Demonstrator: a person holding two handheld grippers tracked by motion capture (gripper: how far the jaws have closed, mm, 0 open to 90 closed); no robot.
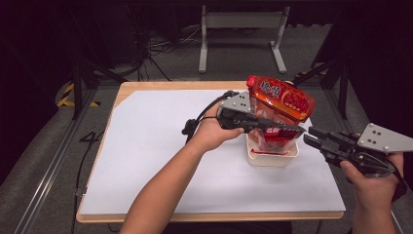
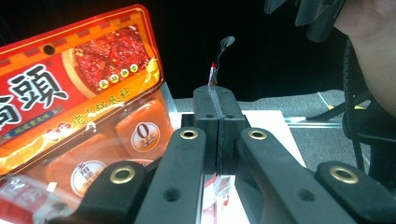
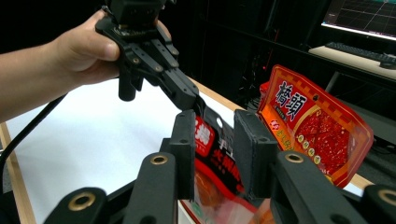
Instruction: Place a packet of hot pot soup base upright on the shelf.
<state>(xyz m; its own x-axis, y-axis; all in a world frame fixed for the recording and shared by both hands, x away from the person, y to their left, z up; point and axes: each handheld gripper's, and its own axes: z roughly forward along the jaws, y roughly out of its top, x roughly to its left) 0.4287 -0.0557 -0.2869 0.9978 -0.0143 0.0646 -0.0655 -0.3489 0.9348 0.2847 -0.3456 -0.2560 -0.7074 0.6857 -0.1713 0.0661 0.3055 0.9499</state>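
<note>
Pulling at the red bag

The left gripper (image 1: 287,128) pinches the shiny red plastic food bag (image 1: 282,105) in the frame's middle; the right gripper (image 1: 311,135), jaws apart, waits just right of it.

Red-orange packet (image 1: 282,105), cream tub (image 1: 272,157), white sheet (image 1: 160,151)
</note>
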